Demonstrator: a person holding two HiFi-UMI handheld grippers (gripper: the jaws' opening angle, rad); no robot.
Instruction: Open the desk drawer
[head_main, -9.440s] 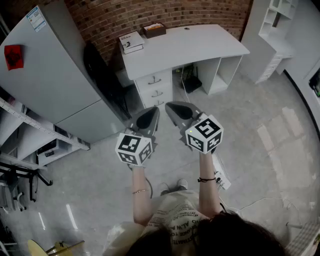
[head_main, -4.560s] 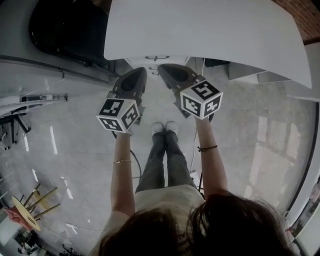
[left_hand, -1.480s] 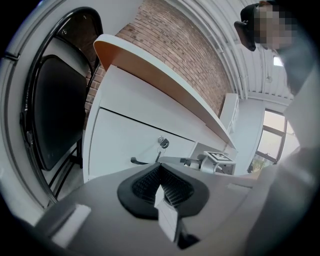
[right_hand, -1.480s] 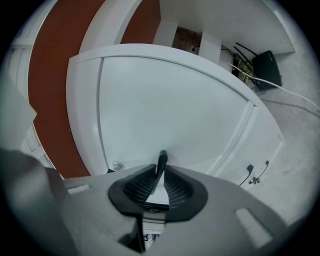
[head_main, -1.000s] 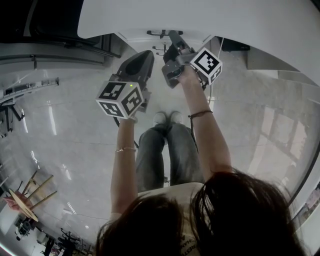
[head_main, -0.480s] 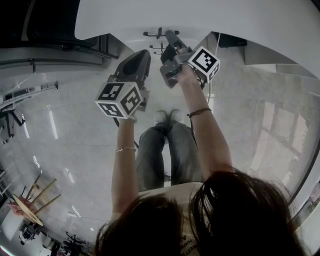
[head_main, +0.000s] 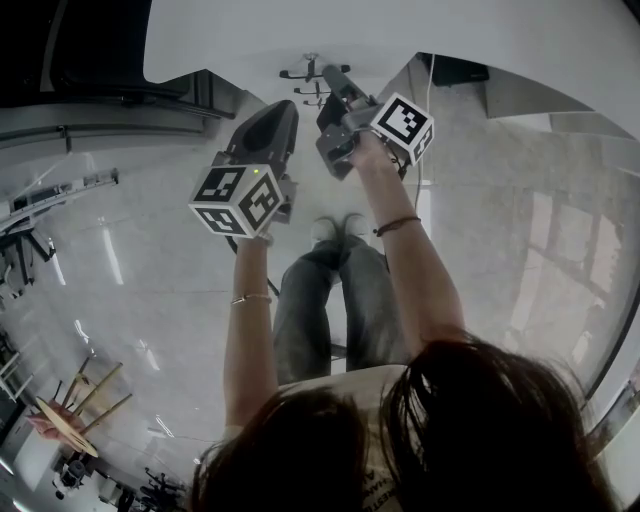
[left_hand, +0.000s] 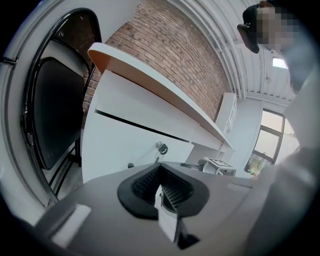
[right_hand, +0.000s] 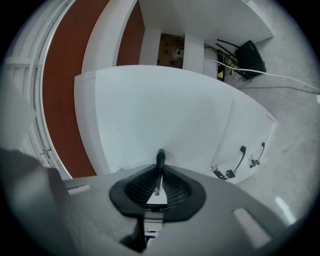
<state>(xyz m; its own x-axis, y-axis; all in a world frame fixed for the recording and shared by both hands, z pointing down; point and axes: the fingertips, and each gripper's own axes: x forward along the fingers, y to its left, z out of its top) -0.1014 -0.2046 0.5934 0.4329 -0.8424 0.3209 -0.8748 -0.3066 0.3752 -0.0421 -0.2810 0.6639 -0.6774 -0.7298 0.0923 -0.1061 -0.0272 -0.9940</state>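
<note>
Head view: the person stands facing the white worktop (head_main: 420, 35) across the top of the frame.

Right arm is stretched forward, forearm running from lower centre up to upper centre. The right hand-held gripper (head_main: 330, 76) reaches the drawer handle (head_main: 300, 72) just under the worktop edge. Its own view shows the jaws of the right hand-held gripper (right_hand: 160, 174) clamped on the dark drawer handle (right_hand: 160, 158), white drawer front (right_hand: 165, 107) behind.

Left arm is bent, forearm upright in the frame. The left hand-held gripper (head_main: 276, 112) hangs left of the right one, short of the drawers. Left hand-held gripper (left_hand: 161, 183): jaws together, nothing between them.
</note>
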